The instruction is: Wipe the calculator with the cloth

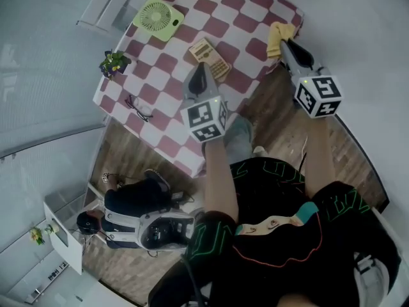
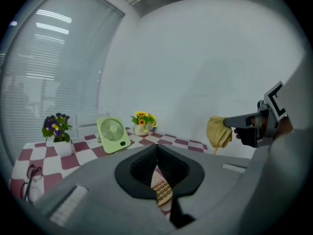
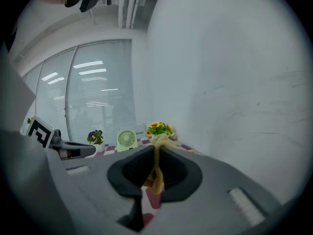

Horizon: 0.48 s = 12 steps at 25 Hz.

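At the left of the table [image 1: 160,94] stand a potted plant [image 1: 114,62] and a pair of glasses [image 1: 139,107], with a green fan [image 1: 158,18] further in. All three sit well apart from the work, so they matter only if something gets shoved their way.

The calculator [image 1: 209,57] lies flat near the middle of the table, keys up. Your left gripper [image 1: 200,66] hovers just over its near end. Its jaws are together with nothing between them, and the left gripper view shows the keys [image 2: 161,189] through the gap below the tips.

At the table's right edge, your right gripper [image 1: 284,41] has its jaws closed on the yellow cloth [image 1: 278,36]. The cloth hangs in a bunch from the tips, clear of the calculator.

No wiping looks to have started, and these are the risks I'd judge from here:

- Nothing pins the calculator. A firm stroke across the smooth tablecloth would likely push it along rather than clean it, perhaps toward the fan or off an edge.
- If you steady it with the closed left jaws, pressing on the keys could tip or skate it, so press on the frame instead.
- The cloth seems held by a narrow fold [image 3: 156,177]. Dragging it hard could pull it out of the jaws.
- The bunched cloth gives little contact, so bare jaw tips may scrape the keys.
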Each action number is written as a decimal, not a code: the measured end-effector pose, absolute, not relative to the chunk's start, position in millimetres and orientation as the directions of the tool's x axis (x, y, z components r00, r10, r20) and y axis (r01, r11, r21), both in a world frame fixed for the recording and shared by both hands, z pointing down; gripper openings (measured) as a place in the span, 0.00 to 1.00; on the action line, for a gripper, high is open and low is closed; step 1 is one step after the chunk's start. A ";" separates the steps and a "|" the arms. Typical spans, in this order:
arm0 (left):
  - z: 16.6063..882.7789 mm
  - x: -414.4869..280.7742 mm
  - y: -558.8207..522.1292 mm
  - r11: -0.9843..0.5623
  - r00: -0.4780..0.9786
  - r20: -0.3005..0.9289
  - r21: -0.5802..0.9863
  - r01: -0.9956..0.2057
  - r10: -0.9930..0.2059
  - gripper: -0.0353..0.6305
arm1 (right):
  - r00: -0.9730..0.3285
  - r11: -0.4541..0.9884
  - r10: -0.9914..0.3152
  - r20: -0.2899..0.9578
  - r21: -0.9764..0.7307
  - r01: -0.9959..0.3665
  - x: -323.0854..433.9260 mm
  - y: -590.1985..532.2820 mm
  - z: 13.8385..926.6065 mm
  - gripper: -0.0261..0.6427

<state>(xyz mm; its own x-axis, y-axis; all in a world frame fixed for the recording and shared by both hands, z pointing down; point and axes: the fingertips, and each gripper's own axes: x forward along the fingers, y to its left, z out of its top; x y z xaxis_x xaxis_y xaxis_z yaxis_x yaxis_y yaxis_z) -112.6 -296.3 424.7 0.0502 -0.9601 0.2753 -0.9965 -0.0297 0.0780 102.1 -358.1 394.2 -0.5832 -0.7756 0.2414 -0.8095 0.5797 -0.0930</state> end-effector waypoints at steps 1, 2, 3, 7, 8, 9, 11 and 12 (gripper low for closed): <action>433.7 -122.7 -305.7 -0.020 0.044 0.285 0.087 -0.996 -0.958 0.07 | -0.589 0.589 -0.767 0.253 -0.085 -0.804 90.7 -369.6 399.9 0.09; 443.3 -130.8 -312.6 -0.007 0.037 0.298 0.100 -0.995 -0.954 0.07 | -0.596 0.601 -0.756 0.270 -0.074 -0.796 80.8 -379.5 405.6 0.09; 453.4 -137.0 -316.4 0.010 0.027 0.315 0.116 -0.993 -0.949 0.07 | -0.605 0.616 -0.740 0.293 -0.064 -0.785 72.4 -387.4 411.3 0.09; 485.4 -159.2 -325.3 0.078 -0.006 0.378 0.174 -0.982 -0.926 0.07 | -0.646 0.690 -0.663 0.378 -0.027 -0.724 33.7 -413.4 432.1 0.09; 491.0 -164.9 -328.1 0.088 -0.010 0.388 0.184 -0.979 -0.922 0.07 | -0.659 0.710 -0.642 0.392 -0.019 -0.704 21.8 -418.5 436.5 0.09; 495.3 -170.4 -331.2 0.095 -0.012 0.395 0.192 -0.977 -0.918 0.07 | -0.671 0.730 -0.621 0.404 -0.013 -0.683 9.6 -423.0 440.3 0.09; 502.6 -180.0 -336.7 0.106 -0.014 0.407 0.204 -0.973 -0.913 0.07 | -0.698 0.770 -0.578 0.424 -0.001 -0.638 -14.8 -429.7 446.4 0.09; 505.7 -184.3 -338.5 0.111 -0.016 0.411 0.207 -0.972 -0.911 0.07 | -0.712 0.791 -0.553 0.433 0.007 -0.611 -27.0 -432.0 449.0 0.09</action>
